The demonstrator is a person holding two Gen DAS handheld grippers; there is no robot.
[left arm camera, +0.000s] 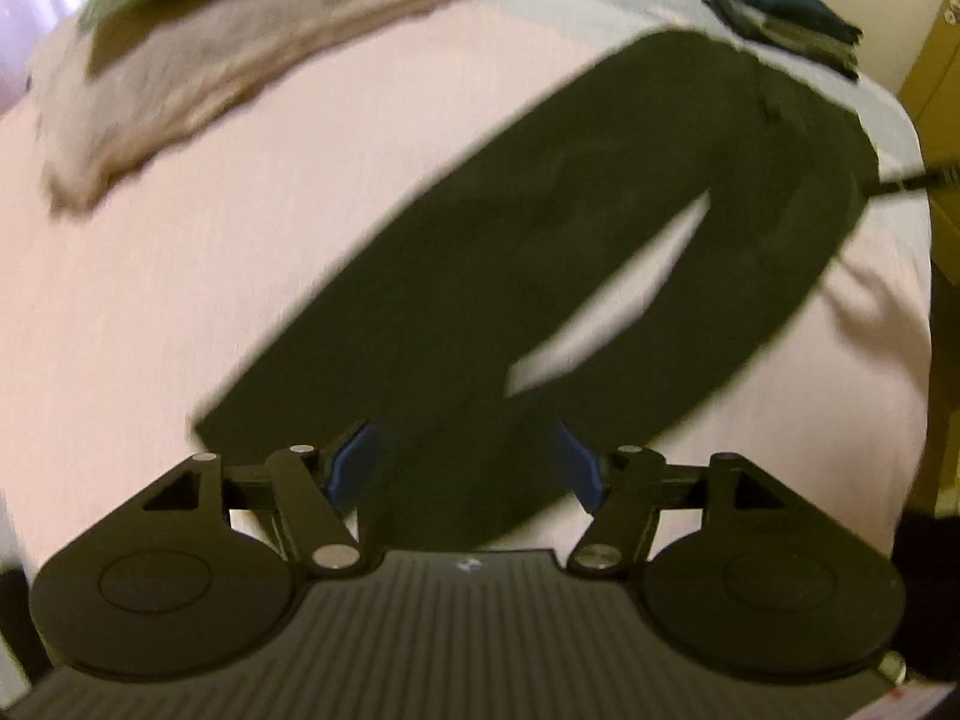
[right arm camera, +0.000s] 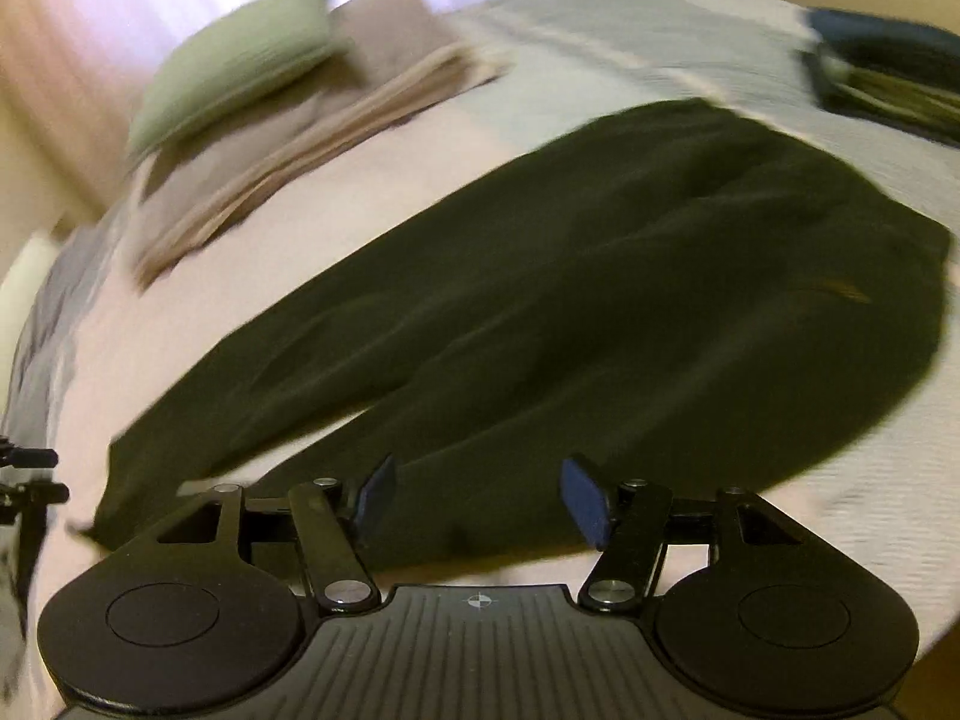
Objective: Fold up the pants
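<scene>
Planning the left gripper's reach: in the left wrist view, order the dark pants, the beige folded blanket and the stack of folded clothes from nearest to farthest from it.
1. Dark pants, directly ahead of the left gripper.
2. Beige folded blanket, far left.
3. Stack of folded clothes, far right corner.

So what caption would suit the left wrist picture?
Open left tongs poised over the leg ends of dark pants spread on a pink bed.

Dark pants point(left arm camera: 540, 252), spread flat, legs slightly apart
</scene>
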